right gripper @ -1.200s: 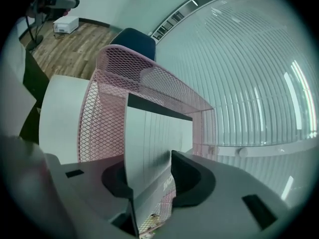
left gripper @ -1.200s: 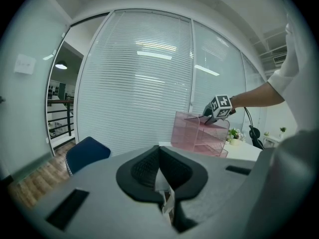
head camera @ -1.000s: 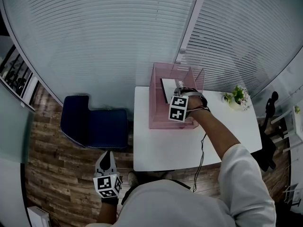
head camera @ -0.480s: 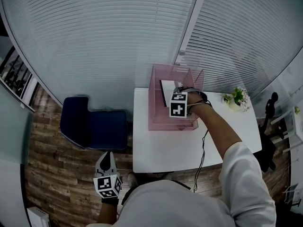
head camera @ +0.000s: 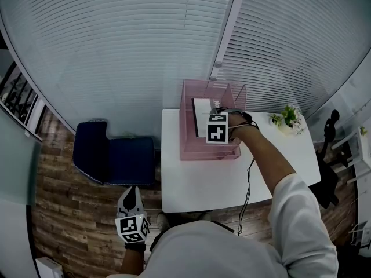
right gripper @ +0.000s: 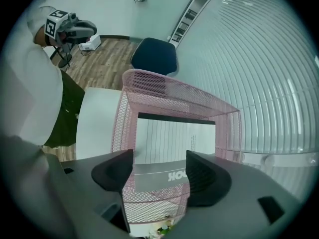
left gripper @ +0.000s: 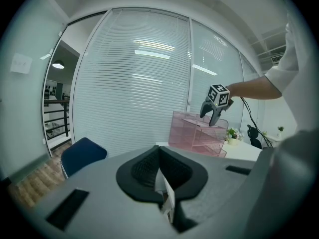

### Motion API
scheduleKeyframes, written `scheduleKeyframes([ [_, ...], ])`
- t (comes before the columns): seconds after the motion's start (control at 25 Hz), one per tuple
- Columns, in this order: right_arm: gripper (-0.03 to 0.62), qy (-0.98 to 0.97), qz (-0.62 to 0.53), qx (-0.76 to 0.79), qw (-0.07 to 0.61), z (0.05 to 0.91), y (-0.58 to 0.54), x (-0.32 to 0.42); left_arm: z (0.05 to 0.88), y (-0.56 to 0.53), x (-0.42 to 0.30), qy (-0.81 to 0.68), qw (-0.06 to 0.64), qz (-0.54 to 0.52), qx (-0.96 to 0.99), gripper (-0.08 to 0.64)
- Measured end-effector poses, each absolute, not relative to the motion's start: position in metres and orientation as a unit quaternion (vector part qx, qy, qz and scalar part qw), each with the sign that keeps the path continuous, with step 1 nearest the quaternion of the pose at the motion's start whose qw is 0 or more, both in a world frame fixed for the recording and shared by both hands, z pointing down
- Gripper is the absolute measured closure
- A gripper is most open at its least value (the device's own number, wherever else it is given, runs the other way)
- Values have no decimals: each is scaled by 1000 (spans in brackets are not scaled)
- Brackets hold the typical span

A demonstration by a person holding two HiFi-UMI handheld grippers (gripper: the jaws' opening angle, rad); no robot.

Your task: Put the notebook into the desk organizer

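Observation:
A white lined notebook (right gripper: 174, 138) with a grey band lies flat in the top tray of the pink mesh desk organizer (right gripper: 149, 81). In the head view the notebook (head camera: 203, 109) shows at the back of the organizer (head camera: 186, 148), which stands on the white table. My right gripper (right gripper: 159, 171) hovers just over the notebook's near end. Its jaws are opening, and the pads stand apart from the notebook. In the head view that right gripper (head camera: 223, 113) is above the organizer. My left gripper (head camera: 131, 199) hangs low beside my body, far from the table, with its jaws shut (left gripper: 162, 176).
The white table (head camera: 197, 184) stands against a glass wall with blinds. A small potted plant (head camera: 288, 119) sits at its far right. A dark cable (head camera: 248, 184) runs down over the front edge. A blue chair (head camera: 113, 155) stands left of the table on the wood floor.
The right gripper's jaws have spread apart and it has drawn back slightly over the organizer. The notebook now lies free in the top tray. The left gripper has stayed put.

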State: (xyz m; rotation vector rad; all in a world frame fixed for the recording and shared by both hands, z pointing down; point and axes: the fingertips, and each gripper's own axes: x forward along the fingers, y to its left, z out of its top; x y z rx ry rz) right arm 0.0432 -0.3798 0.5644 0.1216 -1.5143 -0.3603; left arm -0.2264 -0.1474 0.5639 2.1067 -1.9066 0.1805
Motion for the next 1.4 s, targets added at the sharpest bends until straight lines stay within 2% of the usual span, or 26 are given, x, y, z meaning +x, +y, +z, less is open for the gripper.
scheduleKeyframes([
  [0.2, 245, -706, -158, 77, 686, 548, -376, 42, 559, -153, -222, -658, 141, 64, 737, 552],
  [0.52, 315, -777, -141, 175, 588, 500, -363, 45, 548, -164, -203, -643, 127, 66, 752, 552],
  [0.92, 454, -842, -113, 334, 408, 436, -321, 84, 532, -183, -178, -624, 107, 73, 771, 552],
  [1.4, 540, -871, -69, 426, 236, 419, -259, 128, 521, -196, -150, -603, 91, 86, 788, 552],
])
